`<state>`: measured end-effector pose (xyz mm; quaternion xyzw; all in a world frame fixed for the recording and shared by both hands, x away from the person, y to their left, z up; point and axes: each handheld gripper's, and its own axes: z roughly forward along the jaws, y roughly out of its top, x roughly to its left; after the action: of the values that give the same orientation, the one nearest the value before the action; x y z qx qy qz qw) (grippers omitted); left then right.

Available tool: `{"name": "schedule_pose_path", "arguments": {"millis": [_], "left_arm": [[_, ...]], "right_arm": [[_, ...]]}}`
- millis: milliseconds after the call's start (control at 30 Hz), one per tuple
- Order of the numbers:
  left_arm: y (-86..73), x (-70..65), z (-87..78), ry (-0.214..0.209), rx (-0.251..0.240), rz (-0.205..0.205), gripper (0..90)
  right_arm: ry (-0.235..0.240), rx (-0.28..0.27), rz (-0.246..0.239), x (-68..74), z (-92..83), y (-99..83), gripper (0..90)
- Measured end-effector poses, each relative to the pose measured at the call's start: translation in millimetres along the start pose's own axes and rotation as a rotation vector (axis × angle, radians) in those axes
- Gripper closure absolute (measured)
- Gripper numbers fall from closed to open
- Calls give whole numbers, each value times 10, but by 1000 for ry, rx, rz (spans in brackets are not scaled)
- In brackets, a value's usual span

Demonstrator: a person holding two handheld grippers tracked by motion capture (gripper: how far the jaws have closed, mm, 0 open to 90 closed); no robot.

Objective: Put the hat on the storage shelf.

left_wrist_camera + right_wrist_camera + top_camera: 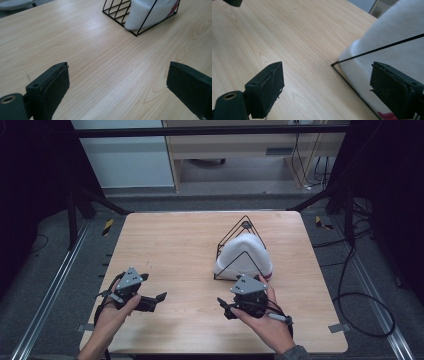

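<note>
While held low, both tongs gape empty, right tongs beside wire rack.

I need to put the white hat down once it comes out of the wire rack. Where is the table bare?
Bare wood runs along the table's whole left half, from the far edge down to the left gripper. A smaller strip lies right of the wire rack. It is crowded near the front right, where the right gripper sits close by the white hat.
</note>
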<state>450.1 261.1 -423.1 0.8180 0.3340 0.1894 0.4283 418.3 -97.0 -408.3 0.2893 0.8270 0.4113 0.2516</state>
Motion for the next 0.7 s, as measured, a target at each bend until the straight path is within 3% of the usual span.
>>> {"name": "schedule_pose_path", "arguments": {"millis": [333, 700], "left_arm": [[-168, 64, 30, 13, 32, -19, 41], [-341, 161, 66, 27, 59, -57, 42]], "right_arm": [[39, 47, 7, 137, 255, -139, 160], [90, 116, 10, 179, 472, -295, 149]]}}
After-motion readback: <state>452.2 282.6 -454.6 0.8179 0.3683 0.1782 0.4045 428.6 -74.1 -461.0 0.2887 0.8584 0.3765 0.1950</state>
